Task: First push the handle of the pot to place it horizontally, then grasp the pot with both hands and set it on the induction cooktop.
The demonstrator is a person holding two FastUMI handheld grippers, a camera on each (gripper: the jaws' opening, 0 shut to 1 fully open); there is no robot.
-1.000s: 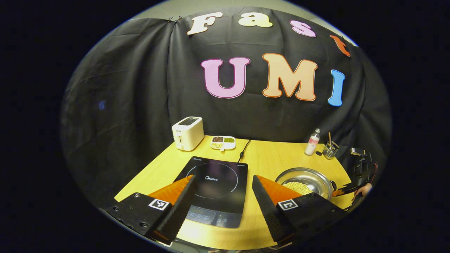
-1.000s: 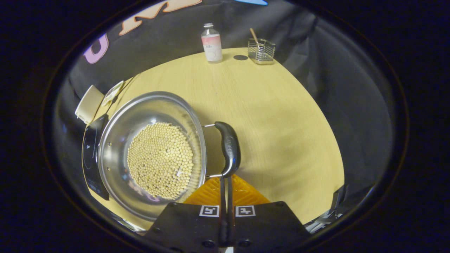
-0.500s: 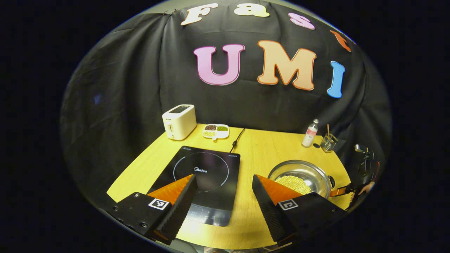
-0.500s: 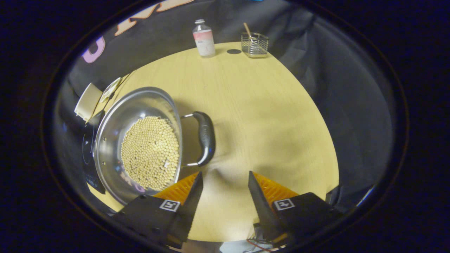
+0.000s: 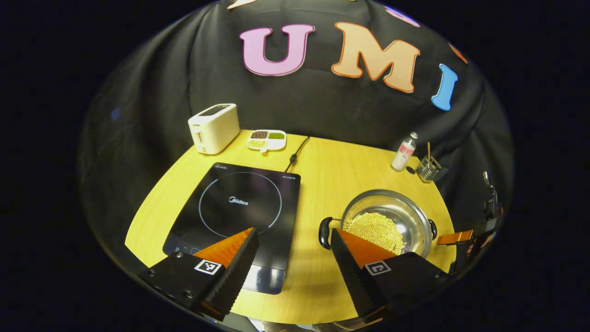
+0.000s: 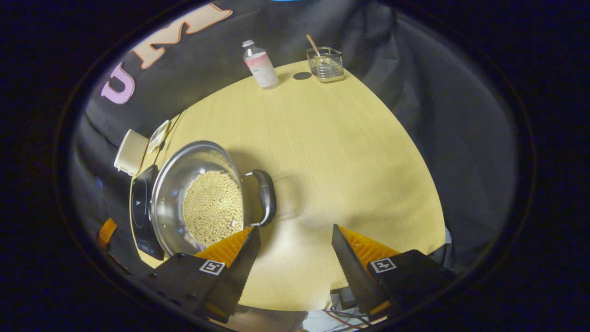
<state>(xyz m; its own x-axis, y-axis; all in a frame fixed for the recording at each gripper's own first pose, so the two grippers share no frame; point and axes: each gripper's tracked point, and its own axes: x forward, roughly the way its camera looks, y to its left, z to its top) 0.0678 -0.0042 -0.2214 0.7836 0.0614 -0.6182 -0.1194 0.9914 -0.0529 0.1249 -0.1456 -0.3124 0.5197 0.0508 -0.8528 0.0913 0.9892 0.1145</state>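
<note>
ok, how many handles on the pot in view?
2. On the pot: one black handle on the side facing the induction cooktop, one black handle on the opposite side, near the right gripper.

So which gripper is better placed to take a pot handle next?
Right, probably. The right gripper is open, just short of the pot's near handle. The left gripper is also open, between cooktop and pot.
</note>
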